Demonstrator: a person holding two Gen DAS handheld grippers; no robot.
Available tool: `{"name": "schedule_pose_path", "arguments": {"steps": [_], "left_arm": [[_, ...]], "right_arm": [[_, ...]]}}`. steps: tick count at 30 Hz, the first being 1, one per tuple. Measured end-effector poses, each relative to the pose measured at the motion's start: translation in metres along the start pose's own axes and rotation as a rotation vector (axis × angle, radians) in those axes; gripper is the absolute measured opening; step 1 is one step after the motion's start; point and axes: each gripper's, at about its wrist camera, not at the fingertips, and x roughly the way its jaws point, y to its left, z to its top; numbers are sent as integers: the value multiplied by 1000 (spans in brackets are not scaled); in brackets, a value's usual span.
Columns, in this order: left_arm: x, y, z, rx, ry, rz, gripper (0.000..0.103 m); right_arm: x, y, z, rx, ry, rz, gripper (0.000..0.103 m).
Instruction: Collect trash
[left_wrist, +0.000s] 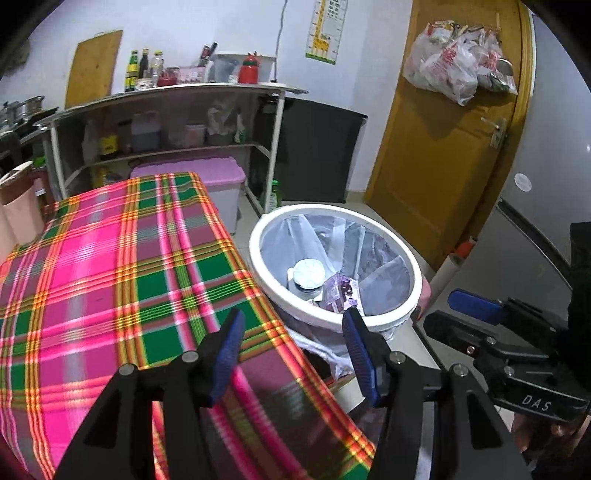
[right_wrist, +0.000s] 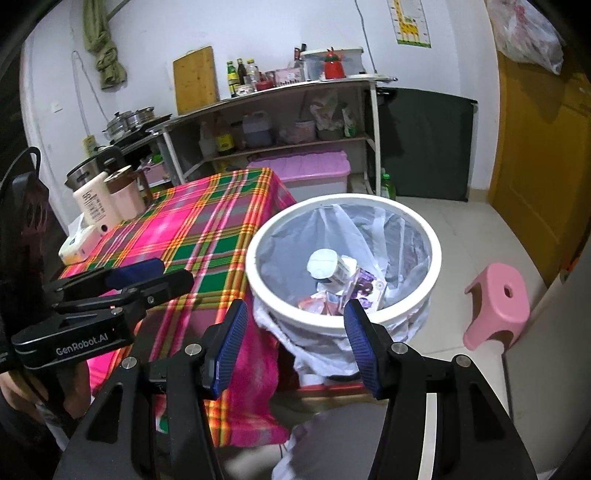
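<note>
Left tongs spread wide, blue pads well apart, nothing between them and nothing touched; tips hanging over the near edge of the counter, which wears a pink-and-green plaid cloth, with the right tip lined up against the near rim of the white bin in this view. Right tongs likewise gaping, pads parted, empty, touching nothing; pointed downward toward the bin, left tip over the cloth's hanging edge, right tip in front of the bin's near rim. Each tongs also visible side-on from the other camera: right one at the lower right of the left wrist view, left one at the left of the right wrist view, both clear of any object. Trash sitting inside the bin, on a clear liner bag: a white-lidded container lying toward the middle, a purple printed wrapper just beside it, touching; same pair seen from the right wrist view as container and wrapper, with more crumpled packaging underneath, kind not discernible. Bin standing on the floor right against the counter's corner. Pink stool on the floor, well apart to the bin's right. Counter top bare of trash across the stretch in view
</note>
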Motion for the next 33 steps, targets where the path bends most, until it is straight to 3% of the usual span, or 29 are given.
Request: {"name": "schedule_pose_path", "arguments": {"steps": [14,33], "left_arm": [[-24,3,-16,-18,-37,50,57],[-27,3,-20,-21,-39,54,57]], "right_arm": [[-17,16,-12,-30,-14,11,55],[-18,19,-14,-32,-12,16,55]]}}
